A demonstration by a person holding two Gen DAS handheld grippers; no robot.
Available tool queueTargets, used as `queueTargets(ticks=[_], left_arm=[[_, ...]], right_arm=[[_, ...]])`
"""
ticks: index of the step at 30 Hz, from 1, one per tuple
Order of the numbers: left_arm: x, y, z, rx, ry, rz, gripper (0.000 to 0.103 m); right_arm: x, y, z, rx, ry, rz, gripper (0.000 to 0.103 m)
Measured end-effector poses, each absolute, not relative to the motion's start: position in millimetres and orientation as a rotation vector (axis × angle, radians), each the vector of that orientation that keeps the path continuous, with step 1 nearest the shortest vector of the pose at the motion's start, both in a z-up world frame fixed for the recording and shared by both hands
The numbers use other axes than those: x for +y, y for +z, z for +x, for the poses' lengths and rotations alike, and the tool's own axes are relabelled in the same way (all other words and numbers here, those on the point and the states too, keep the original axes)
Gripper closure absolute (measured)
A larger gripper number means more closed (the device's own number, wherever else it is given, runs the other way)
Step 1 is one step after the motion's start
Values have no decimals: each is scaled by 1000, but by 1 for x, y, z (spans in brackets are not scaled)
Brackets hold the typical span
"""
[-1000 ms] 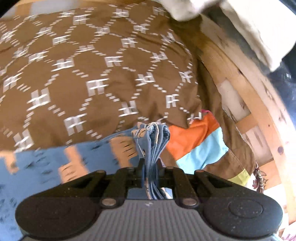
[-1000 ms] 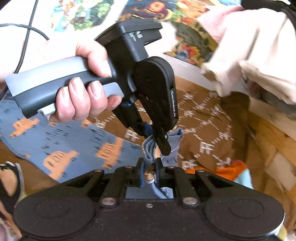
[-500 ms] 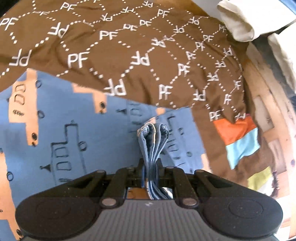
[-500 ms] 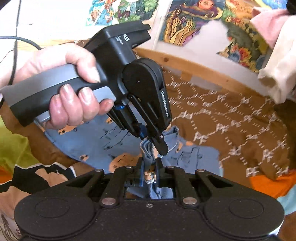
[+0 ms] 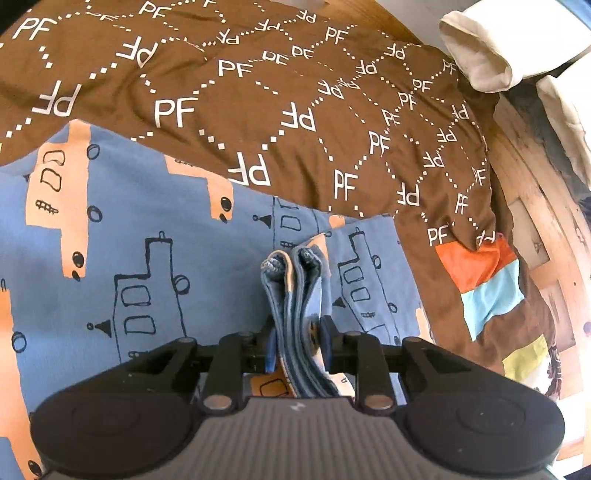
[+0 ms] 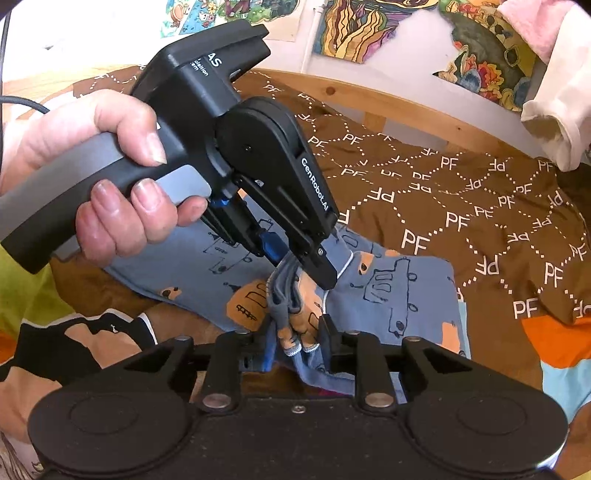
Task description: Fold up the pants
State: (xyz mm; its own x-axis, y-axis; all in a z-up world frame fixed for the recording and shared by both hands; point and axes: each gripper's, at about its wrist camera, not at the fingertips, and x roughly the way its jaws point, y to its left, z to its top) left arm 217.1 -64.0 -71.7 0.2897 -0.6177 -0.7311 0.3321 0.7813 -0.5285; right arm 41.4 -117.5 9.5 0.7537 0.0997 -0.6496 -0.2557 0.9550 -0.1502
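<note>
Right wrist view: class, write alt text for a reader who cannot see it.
Two handheld grippers meet over blue truck-print pants on a brown "PF" bedspread. The left gripper, held by a hand, and the right gripper both have bunched fabric between opening jaws.

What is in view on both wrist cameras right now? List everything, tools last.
pants: one, blue with orange and outlined vehicle prints, spread on the bedspread, bunched edges between both grippers
bedspread: one, brown with white PF lettering plus orange, light blue and yellow patches, covering the bed
bed frame: one, light wood, along the far edge
cream cloth: at least one piece, hanging at upper right
pictures: several, multicoloured, on the wall behind the bed
left gripper: black, jaws opening, pants edge between them
right gripper: black, jaws opening, pants edge between them
hand: one, gripping the left gripper's handle
</note>
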Motion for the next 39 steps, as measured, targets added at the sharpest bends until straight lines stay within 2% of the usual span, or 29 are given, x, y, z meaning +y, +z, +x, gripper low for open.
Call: queueTargets(ticks=[2, 4, 9, 28, 39], left_arm=[[-64, -71, 216, 1104, -646, -297, 82], [-65, -69, 214, 1098, -648, -296, 87], [-61, -65, 215, 1101, -654, -305, 91], [11, -48, 209, 1076, -567, -265, 91], [38, -67, 209, 1076, -554, -279, 90]], right_arm=[[-116, 9, 42, 692, 202, -241, 78], [-115, 9, 42, 690, 203, -243, 83], [-115, 12, 40, 672, 194, -240, 89], [-63, 26, 55, 626, 357, -232, 90], [-32, 12, 66, 682, 430, -258, 90]])
